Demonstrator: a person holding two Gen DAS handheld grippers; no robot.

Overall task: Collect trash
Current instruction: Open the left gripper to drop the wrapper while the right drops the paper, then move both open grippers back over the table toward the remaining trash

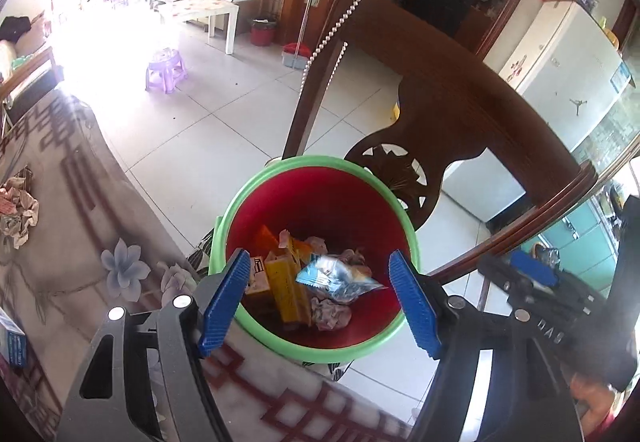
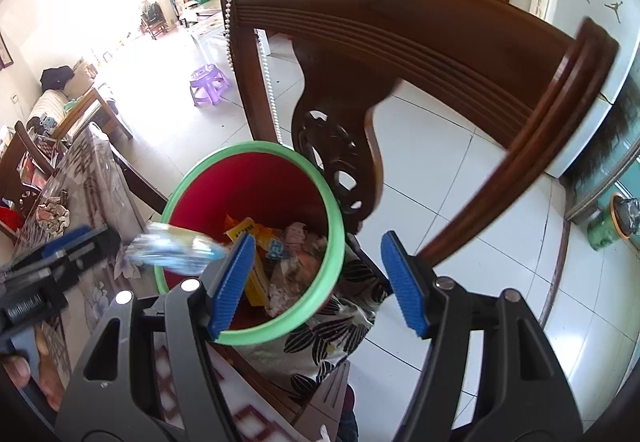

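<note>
A red bin with a green rim (image 1: 320, 356) (image 2: 256, 338) stands on a chair seat beside the table. It holds yellow boxes (image 1: 286, 288), crumpled paper (image 1: 330, 314) and a blue-and-silver snack wrapper (image 1: 338, 278). My left gripper (image 1: 320, 302) is open and empty right above the bin. In the right wrist view the wrapper (image 2: 176, 248) is blurred in the air over the bin's rim, just off the left gripper (image 2: 80, 242). My right gripper (image 2: 318, 282) is open and empty over the bin's right side. More crumpled paper (image 1: 18, 212) (image 2: 52, 216) lies on the table.
A carved wooden chair back (image 1: 460, 102) (image 2: 400, 54) rises right behind the bin. The table with a floral cloth (image 1: 100, 242) lies to the left, with a blue box (image 1: 14, 344) at its near edge. A purple stool (image 1: 166, 70) and a white fridge (image 1: 568, 74) stand on the tiled floor.
</note>
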